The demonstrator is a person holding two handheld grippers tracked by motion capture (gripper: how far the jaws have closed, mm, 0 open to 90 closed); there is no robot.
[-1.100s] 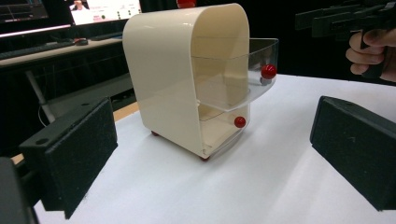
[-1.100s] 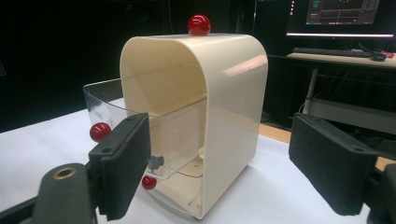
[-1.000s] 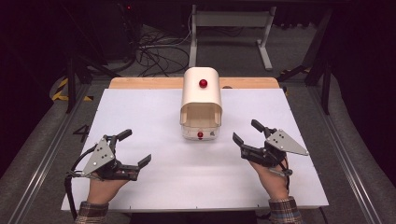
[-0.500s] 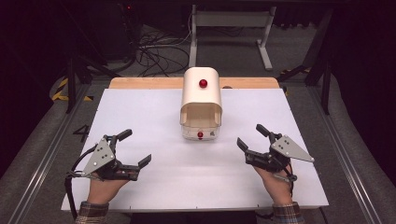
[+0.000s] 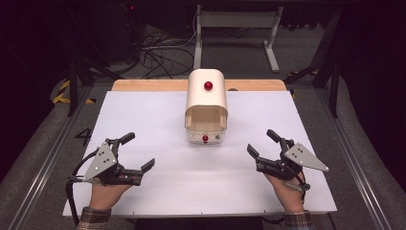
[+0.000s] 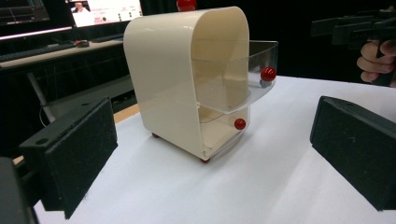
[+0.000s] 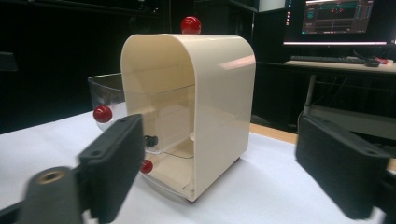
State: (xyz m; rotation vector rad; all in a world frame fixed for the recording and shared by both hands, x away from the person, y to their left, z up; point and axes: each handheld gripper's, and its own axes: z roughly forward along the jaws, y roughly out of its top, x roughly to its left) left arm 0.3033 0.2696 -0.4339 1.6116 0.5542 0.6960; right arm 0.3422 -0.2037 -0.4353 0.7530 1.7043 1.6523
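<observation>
Right gripper (image 5: pixel 262 143) has slid back toward the table's near edge, jaws just closing slightly, empty; left gripper (image 5: pixel 138 151) gapes empty too. Cream drawer cabinet (image 5: pixel 206 100) sits mid-table: approach its red knob (image 5: pixel 205 138) squarely.

Plaid cuffs; each black claw (image 5: pixel 137 151) carries a grey three-cornered plate.

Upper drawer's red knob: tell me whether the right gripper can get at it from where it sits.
Probably yes. The right gripper is open, and bare white table lies between it and the upper drawer's red knob, which juts clear of the cream cabinet.
</observation>
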